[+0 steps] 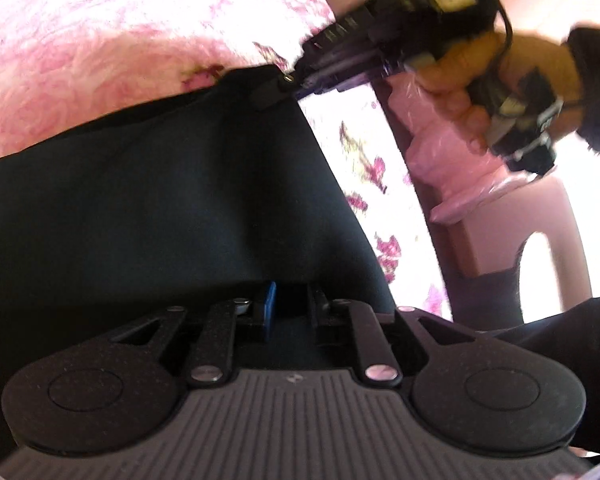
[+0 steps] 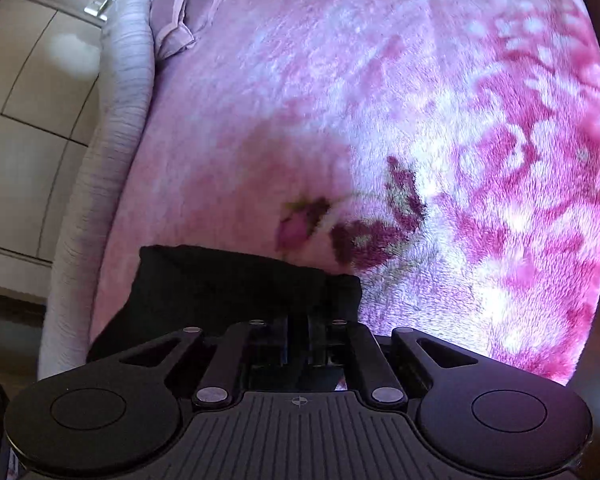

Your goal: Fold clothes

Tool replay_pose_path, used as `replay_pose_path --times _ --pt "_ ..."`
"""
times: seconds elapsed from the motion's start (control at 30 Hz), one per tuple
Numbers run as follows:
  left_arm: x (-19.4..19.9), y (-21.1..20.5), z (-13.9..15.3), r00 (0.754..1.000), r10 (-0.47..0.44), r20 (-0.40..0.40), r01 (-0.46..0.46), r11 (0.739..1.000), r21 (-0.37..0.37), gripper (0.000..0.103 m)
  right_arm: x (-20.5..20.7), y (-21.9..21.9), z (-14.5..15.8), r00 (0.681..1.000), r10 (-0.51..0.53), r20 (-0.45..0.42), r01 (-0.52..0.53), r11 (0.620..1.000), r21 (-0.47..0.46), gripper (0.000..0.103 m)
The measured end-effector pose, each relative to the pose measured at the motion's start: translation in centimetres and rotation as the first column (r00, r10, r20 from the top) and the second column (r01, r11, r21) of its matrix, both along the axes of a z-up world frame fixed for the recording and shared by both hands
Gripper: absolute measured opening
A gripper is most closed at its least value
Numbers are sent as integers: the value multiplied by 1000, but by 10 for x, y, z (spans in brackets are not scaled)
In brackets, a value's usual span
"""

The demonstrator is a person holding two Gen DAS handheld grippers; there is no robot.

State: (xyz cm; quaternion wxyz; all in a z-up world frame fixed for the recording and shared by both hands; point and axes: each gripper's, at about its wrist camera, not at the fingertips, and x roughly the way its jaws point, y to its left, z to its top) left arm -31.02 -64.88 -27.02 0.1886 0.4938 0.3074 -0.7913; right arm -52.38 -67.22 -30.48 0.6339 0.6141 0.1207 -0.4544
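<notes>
A black garment is stretched in the air above a pink flowered blanket. My left gripper is shut on its near edge. My right gripper shows in the left wrist view, shut on the garment's far corner, with the person's hand behind it. In the right wrist view the right gripper is shut on a bunched black corner of the garment, held above the blanket.
The bed's pale padded edge runs down the left, with a tiled floor beyond it. A folded mauve cloth lies at the blanket's far end. A pink plastic bag and a pink chair stand to the right.
</notes>
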Motion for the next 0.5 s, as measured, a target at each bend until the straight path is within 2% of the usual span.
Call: replay_pose_path --times 0.07,0.13,0.2,0.23,0.33,0.4,0.47,0.5 --pt "23 -8 13 998 53 -27 -54 998 -13 14 -1 7 12 999 4 -38 -5 1000 -14 16" --pt "53 -22 23 989 144 -20 -145 988 -48 15 3 17 31 992 11 -129 -17 999 -42 25" --pt "86 -36 25 969 245 29 -241 965 -101 16 18 28 58 963 39 -267 -73 990 -118 27" --pt "103 -42 22 954 294 65 -284 950 -128 16 25 35 70 949 61 -309 -112 982 -150 27" --pt "136 -56 -3 909 383 166 -359 920 -156 15 61 45 86 925 184 -334 -262 943 -206 27" --pt "145 -62 -26 903 393 174 -369 916 -158 15 93 46 78 876 303 -375 -397 895 -204 28" --pt "152 -67 -27 907 391 156 -368 917 -156 13 123 44 63 803 408 -434 -521 834 -180 28" --pt "155 -70 -23 910 388 145 -367 917 -155 13 132 41 54 773 422 -474 -549 819 -168 28"
